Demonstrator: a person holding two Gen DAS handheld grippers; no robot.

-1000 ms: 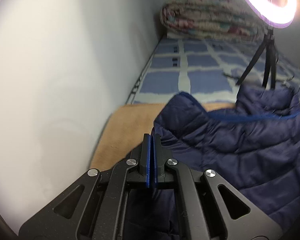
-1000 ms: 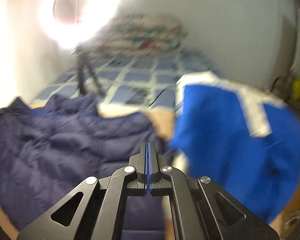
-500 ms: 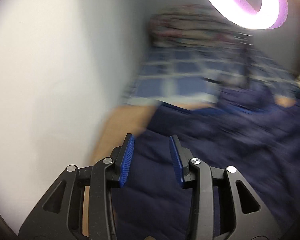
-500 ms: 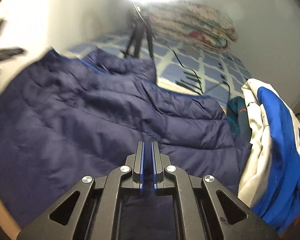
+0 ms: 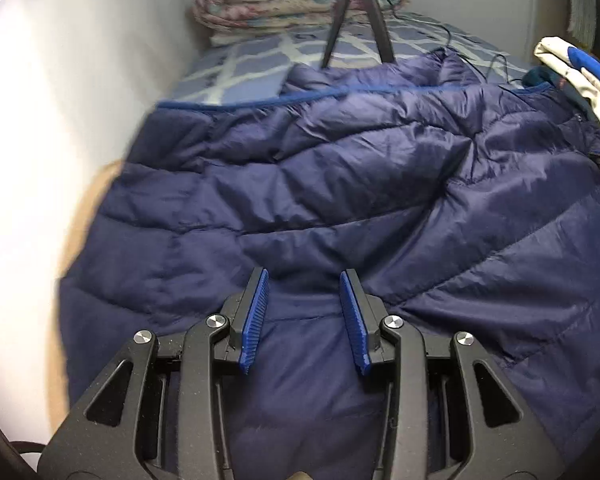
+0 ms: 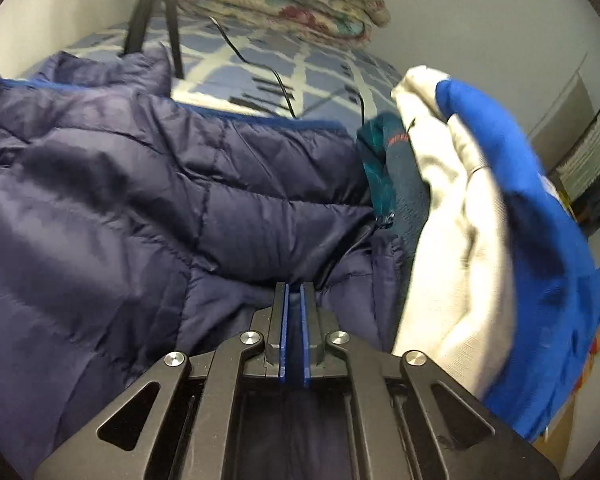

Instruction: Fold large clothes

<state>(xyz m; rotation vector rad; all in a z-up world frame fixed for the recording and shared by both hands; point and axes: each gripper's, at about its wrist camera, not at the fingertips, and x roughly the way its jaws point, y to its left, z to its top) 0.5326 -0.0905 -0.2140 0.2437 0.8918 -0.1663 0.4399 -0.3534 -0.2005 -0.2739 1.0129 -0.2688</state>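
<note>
A large navy quilted puffer jacket (image 5: 340, 184) lies spread across the bed and fills both views (image 6: 120, 200). My left gripper (image 5: 304, 280) is open and empty, its blue pads just above the jacket's near part. My right gripper (image 6: 294, 292) has its jaws nearly closed with a thin gap, and jacket fabric sits between and under them near the jacket's right edge, by a zipper pull (image 6: 384, 220).
A blue and white garment (image 6: 500, 220) is piled to the right, over a teal garment (image 6: 388, 160). A tripod (image 5: 356, 20) stands on the blue checked sheet (image 6: 300, 76) behind the jacket. A folded floral quilt (image 5: 300, 0) lies at the back. A white wall (image 5: 40, 160) runs along the left.
My left gripper has opened and let go of the jacket, then moved over its middle. My right gripper swung left from the blue and white garment to the jacket's right edge and parted slightly.
</note>
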